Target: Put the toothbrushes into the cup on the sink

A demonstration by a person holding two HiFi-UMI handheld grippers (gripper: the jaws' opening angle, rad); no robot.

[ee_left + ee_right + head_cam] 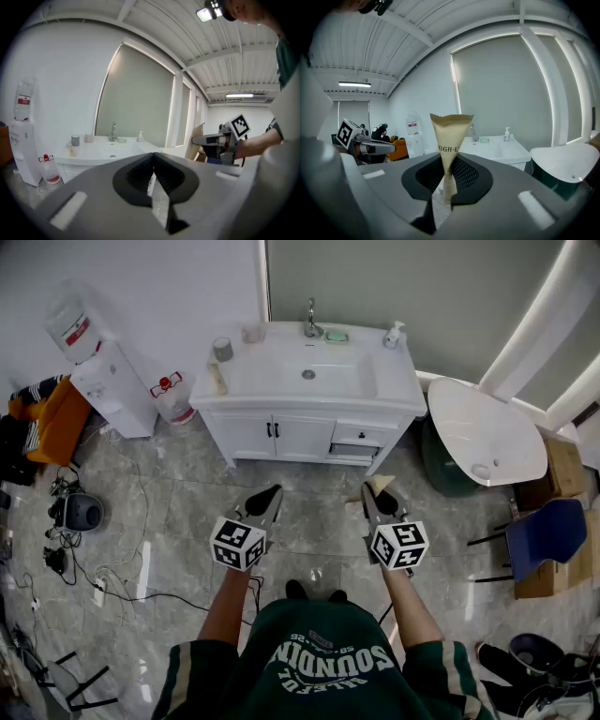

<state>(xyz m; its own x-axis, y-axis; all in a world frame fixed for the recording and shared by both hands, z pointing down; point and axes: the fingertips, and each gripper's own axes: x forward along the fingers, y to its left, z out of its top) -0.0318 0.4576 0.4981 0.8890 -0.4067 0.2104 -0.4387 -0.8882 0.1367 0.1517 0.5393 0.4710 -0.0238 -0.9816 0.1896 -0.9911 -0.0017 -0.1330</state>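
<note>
Toothbrush packet (pixel 451 140), one, stands upright, clamped between the jaws of the right gripper (pixel 448 157). It is a tan paper sleeve, wide at its crimped top and narrowing downward, with dark print that reads HIGH-E before it curves out of sight. Its lower end is hidden between the jaws, and what is inside cannot be seen. The left gripper (pixel 153 155), the second of two, has its jaws together on nothing. Both grippers are side by side over the grey tiled floor (pixel 187 512), well short of the white sink (pixel 272 381). On its counter stand two cups, a grey cup (pixel 222 350) and a pale pink cup (pixel 252 333), with one tap (pixel 312 322), one green soap dish (pixel 337 336) and one pump bottle (pixel 393 335). One tan strip (pixel 217 380) lies just beside the grey cup, too small to identify.
</note>
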